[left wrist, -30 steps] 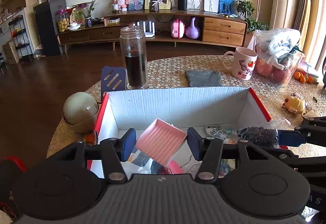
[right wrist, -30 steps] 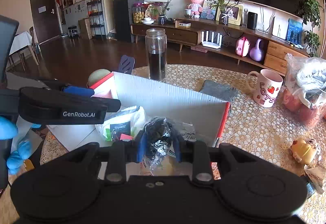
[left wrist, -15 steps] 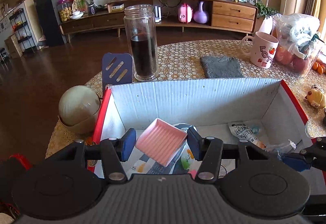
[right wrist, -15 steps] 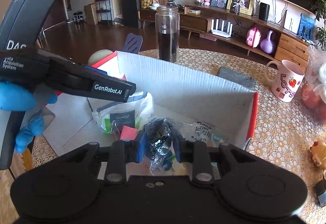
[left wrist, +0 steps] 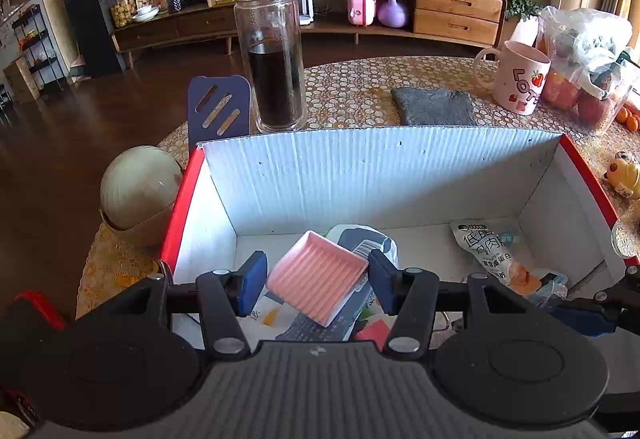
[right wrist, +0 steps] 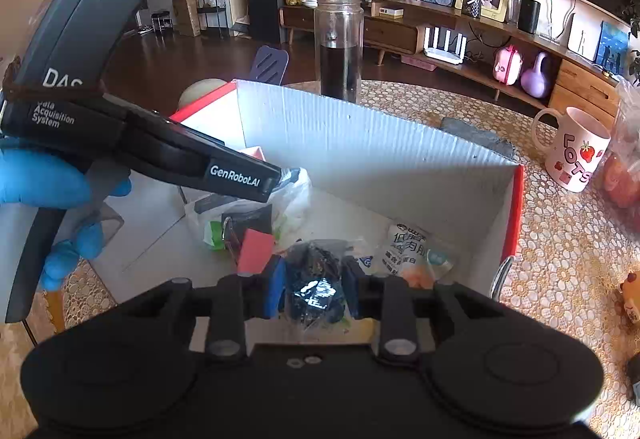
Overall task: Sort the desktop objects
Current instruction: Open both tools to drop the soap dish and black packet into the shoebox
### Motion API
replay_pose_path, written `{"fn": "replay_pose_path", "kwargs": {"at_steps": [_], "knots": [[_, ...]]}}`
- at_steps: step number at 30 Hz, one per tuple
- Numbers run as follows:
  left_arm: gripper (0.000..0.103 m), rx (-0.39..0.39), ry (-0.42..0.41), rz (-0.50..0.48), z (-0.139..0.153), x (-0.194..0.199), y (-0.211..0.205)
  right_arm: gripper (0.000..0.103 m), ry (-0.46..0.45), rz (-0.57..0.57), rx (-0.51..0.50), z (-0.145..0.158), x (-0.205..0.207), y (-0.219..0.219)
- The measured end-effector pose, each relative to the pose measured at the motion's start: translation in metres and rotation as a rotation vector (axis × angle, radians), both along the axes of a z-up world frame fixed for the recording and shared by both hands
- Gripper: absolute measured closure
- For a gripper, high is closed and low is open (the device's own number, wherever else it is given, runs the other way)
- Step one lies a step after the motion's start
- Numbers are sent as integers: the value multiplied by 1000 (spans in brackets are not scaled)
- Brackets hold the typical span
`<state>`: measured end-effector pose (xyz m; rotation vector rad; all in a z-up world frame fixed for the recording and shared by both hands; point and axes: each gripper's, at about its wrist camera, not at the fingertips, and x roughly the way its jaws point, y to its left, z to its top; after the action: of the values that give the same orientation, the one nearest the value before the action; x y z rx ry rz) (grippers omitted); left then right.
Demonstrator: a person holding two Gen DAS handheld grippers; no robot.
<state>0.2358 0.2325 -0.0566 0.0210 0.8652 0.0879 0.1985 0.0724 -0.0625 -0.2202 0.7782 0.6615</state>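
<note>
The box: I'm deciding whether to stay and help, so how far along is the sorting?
Partly done. The box already holds a snack packet. In hand over it: the left gripper holds a pink tray, and the right gripper a dark bag. The mug, grey cloth and jar remain on the table.

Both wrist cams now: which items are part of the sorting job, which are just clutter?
In play:
- pink ridged dish between the left gripper pads
- dark crinkly packet in the right gripper
- white box with snack pouch inside

Lying about:
- glass jar
- mug
- grey cloth
- fruit bag
</note>
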Motion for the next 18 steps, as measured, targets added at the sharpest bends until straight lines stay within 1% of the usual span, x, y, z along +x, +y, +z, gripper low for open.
{"fn": "replay_pose_path", "kwargs": {"at_steps": [3, 4, 5, 7, 10, 13, 18], "knots": [[48, -8, 3, 12, 1, -1, 1, 70, -2, 5, -4, 2, -2, -1], [45, -6, 3, 14, 2, -2, 1, 69, -2, 7, -1, 3, -3, -2], [40, -4, 0, 16, 3, -3, 0, 68, -2, 9, 1, 4, -4, -3], [36, -5, -7, 18, 5, -5, -1, 66, -2, 14, 5, 6, -6, -5], [35, -22, -15, 15, 9, -10, -2, 66, -4, 22, 11, 10, -9, -9], [32, -17, -31, 7, 14, -17, -6, 65, -7, 27, 20, 13, -13, -13], [32, -28, -55, -8, 24, -32, -14, 64, -11, 39, 31, 22, -22, -22]]}}
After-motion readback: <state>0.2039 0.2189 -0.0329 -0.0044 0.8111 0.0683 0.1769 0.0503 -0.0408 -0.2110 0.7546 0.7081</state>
